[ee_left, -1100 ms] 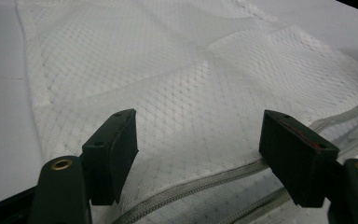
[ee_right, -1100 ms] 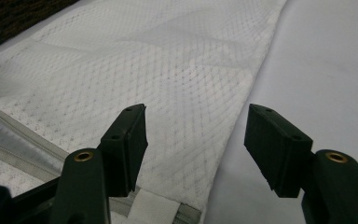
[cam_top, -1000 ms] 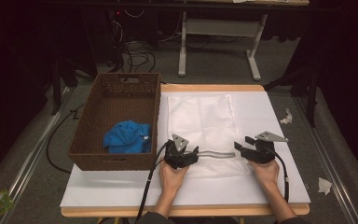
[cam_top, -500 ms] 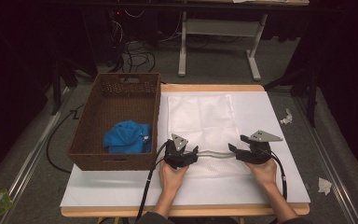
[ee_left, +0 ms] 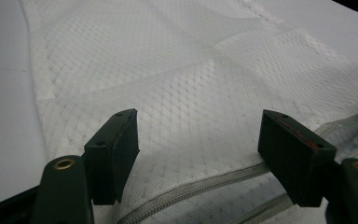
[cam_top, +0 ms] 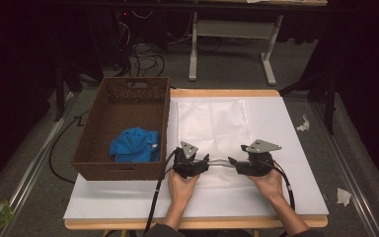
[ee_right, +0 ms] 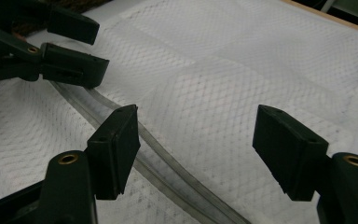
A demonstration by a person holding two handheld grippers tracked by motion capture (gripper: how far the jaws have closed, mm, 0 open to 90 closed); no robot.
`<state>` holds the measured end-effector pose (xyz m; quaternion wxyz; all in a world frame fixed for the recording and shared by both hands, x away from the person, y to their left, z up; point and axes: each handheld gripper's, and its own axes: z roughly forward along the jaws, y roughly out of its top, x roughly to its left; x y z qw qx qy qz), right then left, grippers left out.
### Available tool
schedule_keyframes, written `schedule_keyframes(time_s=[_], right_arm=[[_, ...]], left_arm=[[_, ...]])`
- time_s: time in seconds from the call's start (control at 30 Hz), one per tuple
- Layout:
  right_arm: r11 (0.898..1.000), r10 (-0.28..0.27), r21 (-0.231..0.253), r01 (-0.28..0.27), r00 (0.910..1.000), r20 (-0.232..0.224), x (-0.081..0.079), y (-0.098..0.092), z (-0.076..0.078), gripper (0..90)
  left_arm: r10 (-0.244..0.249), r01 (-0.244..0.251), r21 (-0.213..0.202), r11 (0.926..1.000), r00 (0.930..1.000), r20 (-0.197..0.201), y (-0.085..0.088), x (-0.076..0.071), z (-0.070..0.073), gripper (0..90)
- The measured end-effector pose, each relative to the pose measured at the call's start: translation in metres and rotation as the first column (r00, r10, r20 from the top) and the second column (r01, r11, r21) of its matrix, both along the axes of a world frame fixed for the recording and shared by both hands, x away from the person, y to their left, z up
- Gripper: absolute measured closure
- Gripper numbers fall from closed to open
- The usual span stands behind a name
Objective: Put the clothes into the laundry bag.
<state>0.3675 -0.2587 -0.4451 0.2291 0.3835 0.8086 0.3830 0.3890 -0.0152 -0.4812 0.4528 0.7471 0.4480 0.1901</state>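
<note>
Right gripper (cam_top: 233, 161) shifted left, nearing basket (cam_top: 123, 129).

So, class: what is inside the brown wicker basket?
A crumpled blue cloth lies in the basket, near its front wall. Whatever is beneath the cloth is covered.

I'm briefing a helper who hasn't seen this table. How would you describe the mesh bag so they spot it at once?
Start at the brown wicker basket on the table's left side. Just right of it, flat on the white table cover, lies the mesh bag, its near end between the two grippers. It is white like the cover, but its diamond netting and grey zipper set it apart, unlike the blue cloth in the basket.
</note>
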Motion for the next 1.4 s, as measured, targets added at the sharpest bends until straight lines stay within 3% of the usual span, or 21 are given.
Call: schedule_keyframes(time_s=[0.13, 0.37, 0.43, 0.47, 0.73, 1.03, 1.17, 1.4], right_arm=[[0.999, 0.026, -0.023, -0.026, 0.9996, -0.011, 0.001, 0.011, -0.003, 30.7], [0.997, 0.069, -0.020, -0.070, 0.9970, -0.034, 0.000, 0.031, -0.008, 30.6], [0.997, 0.073, -0.030, -0.074, 0.9968, -0.034, 0.001, 0.034, -0.008, 30.8], [0.995, 0.066, -0.067, -0.069, 0.9970, -0.040, 0.003, 0.037, -0.010, 30.9], [0.997, 0.044, -0.066, -0.048, 0.9971, -0.062, 0.006, 0.028, -0.013, 31.2], [0.993, 0.002, -0.120, -0.013, 0.9962, -0.087, 0.009, 0.019, -0.022, 31.0], [0.989, -0.002, -0.149, -0.010, 0.9969, -0.078, 0.010, 0.024, -0.023, 31.1], [0.988, -0.023, -0.151, 0.010, 0.9964, -0.081, 0.016, 0.028, -0.027, 31.1]], left_arm=[[0.000, 0.000, -0.002, 1.0000, 1.0000, 0.001, 0.000, 0.000, 0.000, 29.0], [0.006, -0.006, -0.009, 0.9999, 1.0000, 0.008, 0.001, -0.001, 0.000, 28.7], [0.005, -0.005, -0.013, 0.9999, 1.0000, -0.002, 0.001, 0.000, 0.000, 28.7], [0.004, -0.004, -0.018, 0.9998, 1.0000, -0.006, 0.002, 0.001, 0.000, 28.7], [0.005, -0.005, -0.011, 0.9999, 1.0000, -0.007, 0.001, 0.001, 0.000, 28.7], [0.007, -0.007, -0.006, 1.0000, 1.0000, -0.003, 0.001, 0.001, 0.000, 28.5], [0.004, -0.004, -0.011, 0.9999, 0.9999, -0.012, 0.002, 0.001, 0.000, 28.9], [0.003, -0.003, -0.010, 0.9999, 1.0000, -0.005, 0.001, 0.001, 0.000, 28.9]])
